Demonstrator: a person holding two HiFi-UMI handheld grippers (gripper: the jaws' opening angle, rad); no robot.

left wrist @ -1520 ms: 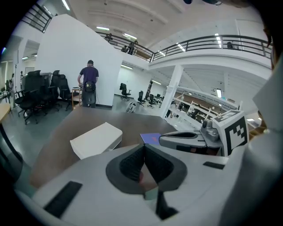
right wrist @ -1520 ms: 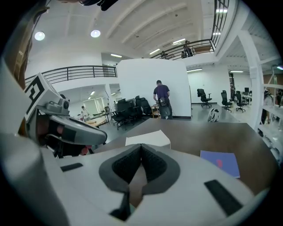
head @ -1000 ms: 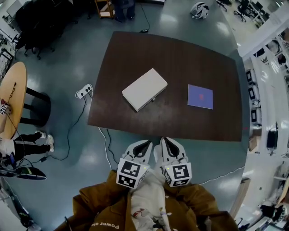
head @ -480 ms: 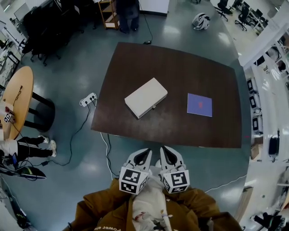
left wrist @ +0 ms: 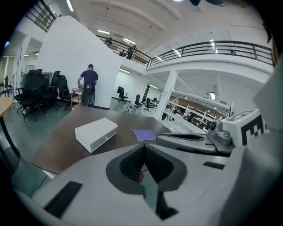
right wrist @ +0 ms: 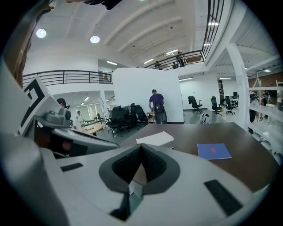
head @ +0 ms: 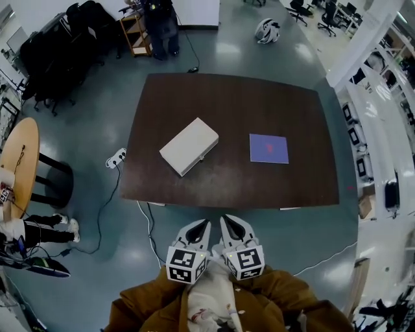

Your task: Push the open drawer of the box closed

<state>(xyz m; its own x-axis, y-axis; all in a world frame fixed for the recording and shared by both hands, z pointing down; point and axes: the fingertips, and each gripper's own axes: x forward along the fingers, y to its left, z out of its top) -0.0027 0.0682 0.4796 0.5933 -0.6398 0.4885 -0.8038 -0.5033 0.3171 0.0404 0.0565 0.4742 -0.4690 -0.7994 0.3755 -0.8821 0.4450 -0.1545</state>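
Note:
A white box (head: 189,146) lies left of centre on the dark brown table (head: 227,97), with a small knob on its near-right side. The frames do not show how far its drawer stands out. The box (left wrist: 96,132) is also far ahead in the left gripper view, and the box (right wrist: 155,139) likewise in the right gripper view. My left gripper (head: 205,222) and right gripper (head: 224,219) are side by side at my chest, short of the table's near edge. Both are shut with nothing in them.
A blue pad (head: 269,148) lies on the table right of the box. On the floor to the left are a power strip (head: 115,157) with its cable, a round wooden table (head: 16,155) and dark chairs (head: 52,45). A person (head: 159,19) stands at a shelf beyond the table.
The head view has shifted: the table and box now sit a little lower and further left in it. Both grippers stay shut together at my chest.

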